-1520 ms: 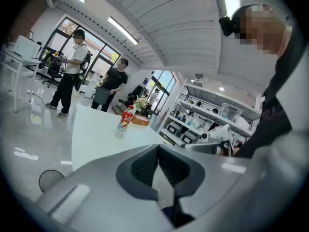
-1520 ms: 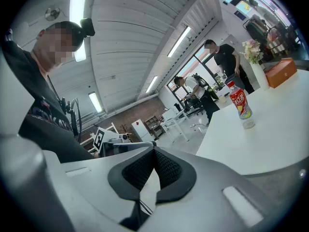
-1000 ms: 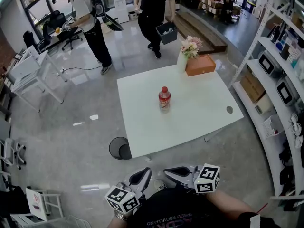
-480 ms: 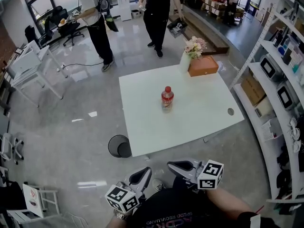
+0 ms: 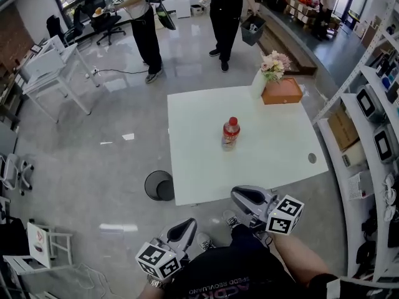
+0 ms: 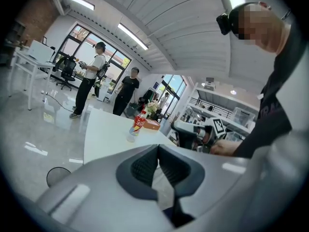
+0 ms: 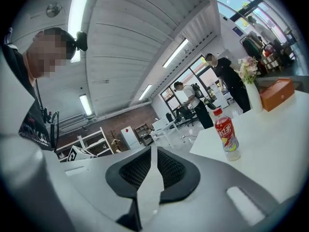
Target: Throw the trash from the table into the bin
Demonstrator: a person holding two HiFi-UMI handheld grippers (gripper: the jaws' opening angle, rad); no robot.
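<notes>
One black wire bin (image 5: pixel 158 185) on the floor, just beside the near-left corner of the white table (image 5: pixel 193 173); one left gripper (image 5: pixel 186 228) of mine, jaws together and empty. One red-capped bottle (image 5: pixel 230 133), upright near the table's middle (well apart from both grippers). One right gripper (image 5: pixel 239 196) of mine at the table's near edge, jaws opening to a narrow slit, nothing between them.

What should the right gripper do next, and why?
Probably reach the right gripper forward over the table edge toward the bottle, opening wider. Its jaws are opening with nothing between them; the bottle stands upright mid-table, well ahead of it; the bin sits on the floor beside the table.
</notes>
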